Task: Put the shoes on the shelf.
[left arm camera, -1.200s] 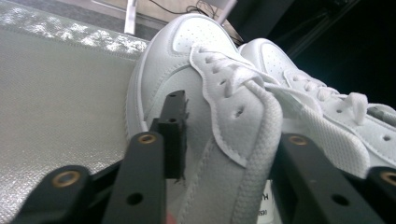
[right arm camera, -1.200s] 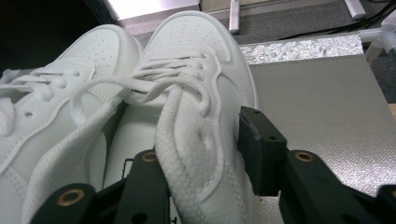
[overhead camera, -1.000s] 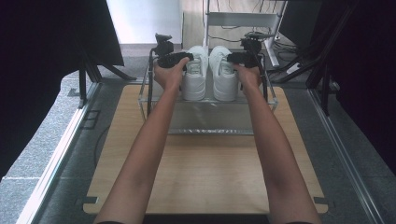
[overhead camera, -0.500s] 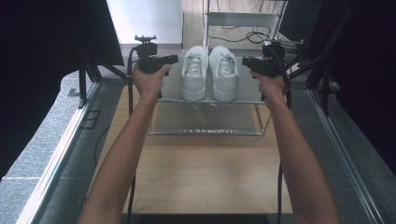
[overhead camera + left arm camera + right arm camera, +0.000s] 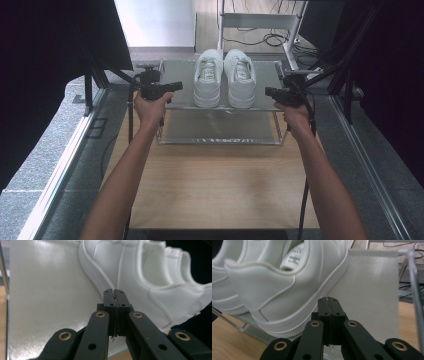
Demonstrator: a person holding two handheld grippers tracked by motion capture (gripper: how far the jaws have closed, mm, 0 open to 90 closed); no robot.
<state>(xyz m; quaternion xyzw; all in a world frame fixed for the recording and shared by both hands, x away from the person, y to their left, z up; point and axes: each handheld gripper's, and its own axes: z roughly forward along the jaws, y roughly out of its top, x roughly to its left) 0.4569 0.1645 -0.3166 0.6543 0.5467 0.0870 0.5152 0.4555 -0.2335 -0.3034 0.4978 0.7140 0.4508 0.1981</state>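
Table: pale wood top (image 5: 220,190), grey floor to both sides, cables and a white frame beyond the far edge.
Rack: two metal shelves (image 5: 185,77) standing at the far end of the table, upper shelf carrying the shoes, lower shelf bare.
Shoes: white pair, left shoe (image 5: 207,77) and right shoe (image 5: 240,77), side by side and touching near the middle of the upper shelf; long axes running away from the person, heels toward the near edge, toes toward the far edge.
Left hand: left gripper (image 5: 176,86) just off the shelf's left side, pointing inward at the left shoe (image 5: 140,280); jaws have just been closing and now sit pressed together on nothing, tips near the sole's side but apart from it.
Right hand: right gripper (image 5: 269,91) at the shelf's right front corner, pointing inward at the right shoe (image 5: 287,287); jaws likewise just closed, pressed together and empty, near the heel end but not touching.
Key relation: pair lying between the two tools, each shoe nearer its own-side hand; any new grasp likely needing the jaws spread first.
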